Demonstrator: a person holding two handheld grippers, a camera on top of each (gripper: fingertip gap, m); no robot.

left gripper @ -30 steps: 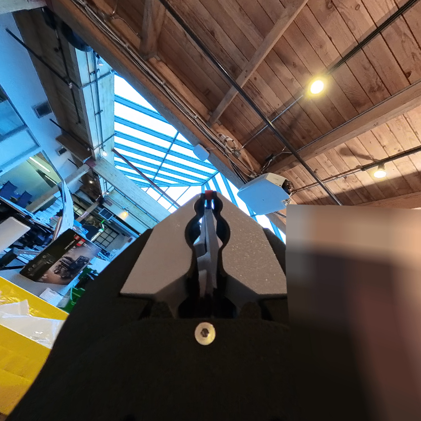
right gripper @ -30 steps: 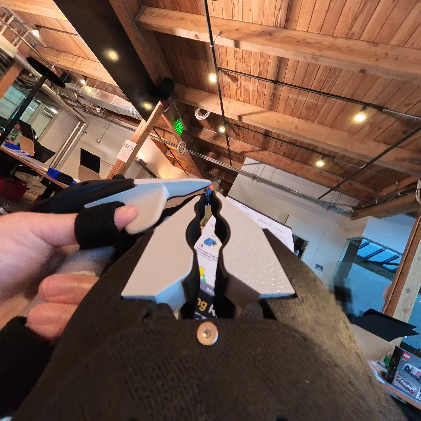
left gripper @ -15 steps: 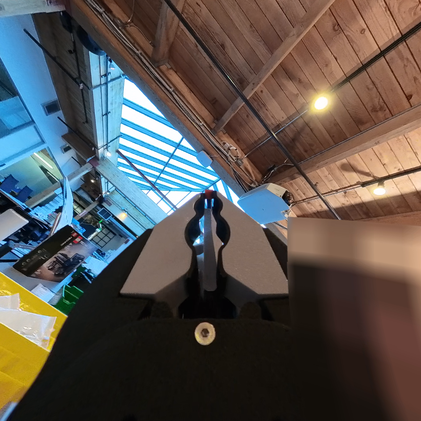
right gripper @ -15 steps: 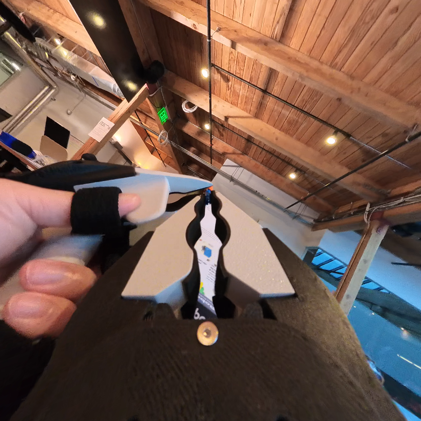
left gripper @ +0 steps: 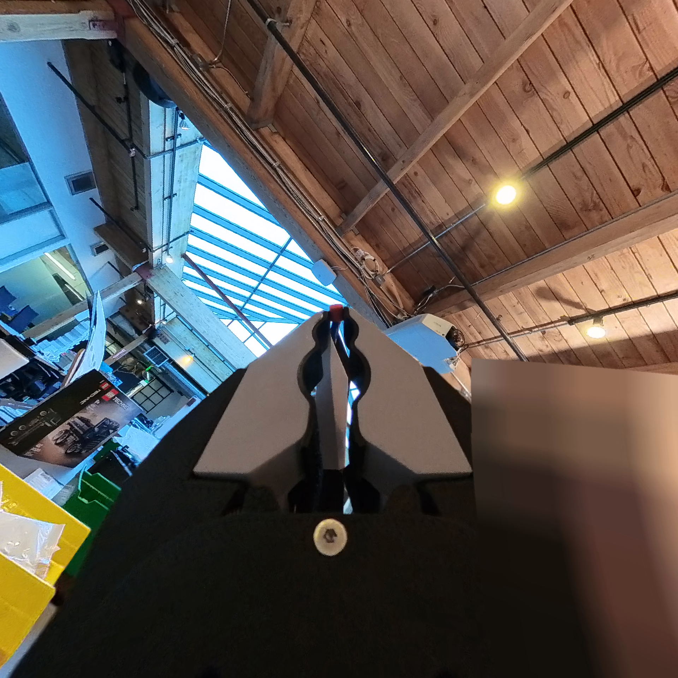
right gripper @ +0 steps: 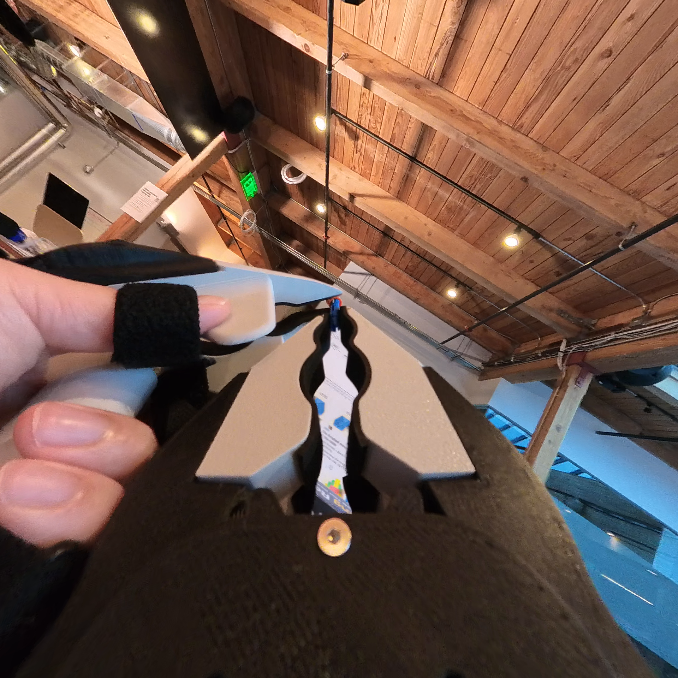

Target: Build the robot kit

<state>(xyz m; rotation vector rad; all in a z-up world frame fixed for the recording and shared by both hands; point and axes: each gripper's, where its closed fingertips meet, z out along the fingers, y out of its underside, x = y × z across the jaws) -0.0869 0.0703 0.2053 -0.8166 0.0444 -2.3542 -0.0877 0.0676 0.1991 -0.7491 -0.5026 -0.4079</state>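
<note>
Left hand-held gripper (left gripper: pixel 334 312) pinching small red piece (left gripper: pixel 334 309), right hand-held gripper (right gripper: pixel 334 306) pinching blue piece (right gripper: pixel 334 312)

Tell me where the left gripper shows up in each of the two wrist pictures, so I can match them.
Left wrist view: the left gripper fills the bottom centre, pointing up, tips closed on a small red piece.
Right wrist view: it enters from the left edge, held by a hand, tips meeting the right gripper, which pinches a small blue piece.
Shared landmark: the wooden plank ceiling with spotlights.
</note>
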